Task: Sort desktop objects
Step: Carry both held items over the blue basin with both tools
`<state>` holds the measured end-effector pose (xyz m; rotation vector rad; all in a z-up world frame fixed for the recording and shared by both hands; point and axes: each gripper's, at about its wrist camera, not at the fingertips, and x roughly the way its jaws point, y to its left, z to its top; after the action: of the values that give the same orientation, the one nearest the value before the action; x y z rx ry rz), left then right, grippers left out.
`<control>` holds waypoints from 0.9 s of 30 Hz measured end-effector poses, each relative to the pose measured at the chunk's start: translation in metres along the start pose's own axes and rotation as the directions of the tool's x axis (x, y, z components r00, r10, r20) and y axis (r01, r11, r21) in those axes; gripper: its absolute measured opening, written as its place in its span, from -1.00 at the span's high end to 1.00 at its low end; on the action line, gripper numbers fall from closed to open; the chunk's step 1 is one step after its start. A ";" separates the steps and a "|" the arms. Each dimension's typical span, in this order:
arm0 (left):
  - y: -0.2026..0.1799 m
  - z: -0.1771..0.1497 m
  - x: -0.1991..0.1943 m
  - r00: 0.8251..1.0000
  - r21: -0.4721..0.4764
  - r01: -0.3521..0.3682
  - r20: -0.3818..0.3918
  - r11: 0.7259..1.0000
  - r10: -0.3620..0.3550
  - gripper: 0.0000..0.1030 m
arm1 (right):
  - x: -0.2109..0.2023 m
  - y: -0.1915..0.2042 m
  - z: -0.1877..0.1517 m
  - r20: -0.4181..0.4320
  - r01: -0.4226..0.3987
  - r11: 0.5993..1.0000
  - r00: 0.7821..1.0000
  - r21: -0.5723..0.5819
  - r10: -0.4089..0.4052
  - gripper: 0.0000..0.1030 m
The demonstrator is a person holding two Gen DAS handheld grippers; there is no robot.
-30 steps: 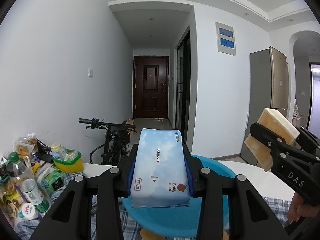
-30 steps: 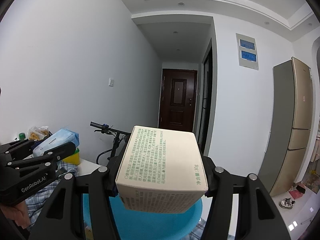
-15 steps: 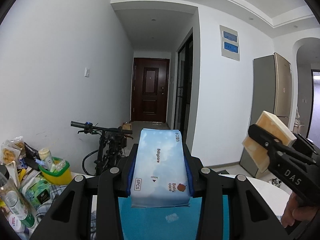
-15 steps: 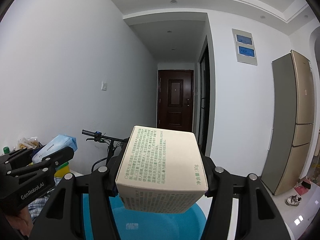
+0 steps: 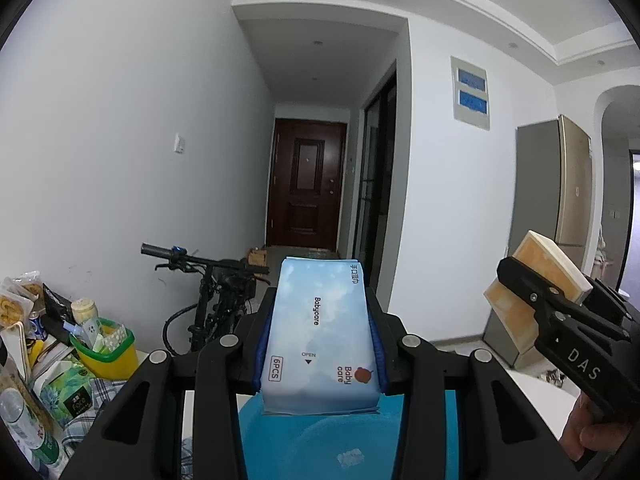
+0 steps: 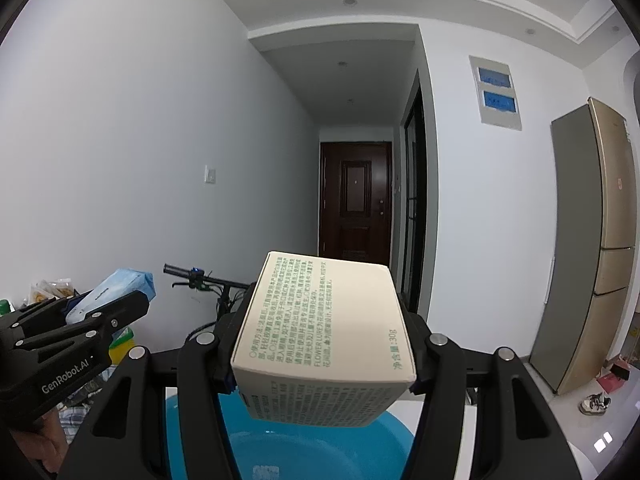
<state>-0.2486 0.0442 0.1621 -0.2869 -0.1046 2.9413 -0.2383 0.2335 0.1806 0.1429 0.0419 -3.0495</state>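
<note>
My left gripper (image 5: 320, 320) is shut on a light blue Babycare wipes pack (image 5: 320, 344), held above a blue plastic basin (image 5: 320, 444). My right gripper (image 6: 324, 332) is shut on a cream box with green print (image 6: 324, 332), also above the basin (image 6: 304, 452). In the left wrist view the right gripper (image 5: 532, 304) shows at the right with the box (image 5: 536, 276) between its jaws. In the right wrist view the left gripper (image 6: 116, 308) shows at the left with the wipes pack (image 6: 116, 286).
A pile of snacks, bottles and tissue packs (image 5: 36, 364) and a yellow-green tub (image 5: 106, 348) lie at the left on a checked cloth (image 5: 90, 408). A bicycle (image 5: 208, 292) leans beyond the white table (image 5: 536, 392). A fridge (image 6: 592, 240) stands at right.
Both grippers have risen and tilted upward with their loads; the table clutter and basin sit lower in both views. Both grips are unchanged.
</note>
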 end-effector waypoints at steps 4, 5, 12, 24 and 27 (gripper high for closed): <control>-0.005 -0.005 0.012 0.999 0.027 -0.005 -0.040 1.000 0.006 0.19 | 0.007 -0.009 0.000 -0.043 -0.026 0.999 0.999 0.026 0.027 -0.11; -0.005 -0.007 0.019 0.997 0.029 0.010 -0.079 1.000 -0.007 0.19 | 0.010 -0.011 -0.001 -0.064 -0.033 0.999 0.997 0.023 0.034 -0.11; 0.001 -0.027 0.058 0.960 0.005 0.044 -0.276 0.999 -0.041 0.19 | 0.037 -0.008 -0.014 -0.249 -0.138 0.990 0.959 0.020 0.138 -0.10; 0.003 -0.076 0.119 0.835 -0.010 0.023 -0.550 1.000 -0.025 0.19 | 0.096 -0.019 -0.058 -0.513 -0.188 0.977 0.832 0.098 0.211 -0.09; -0.002 -0.087 0.132 0.802 -0.008 0.045 -0.596 0.999 -0.041 0.19 | 0.109 -0.019 -0.074 -0.576 -0.207 0.973 0.785 0.101 0.227 -0.09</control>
<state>-0.3583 0.0757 0.0524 -1.1721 -0.0109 2.6510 -0.3411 0.2448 0.0974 1.0123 0.0141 -2.6510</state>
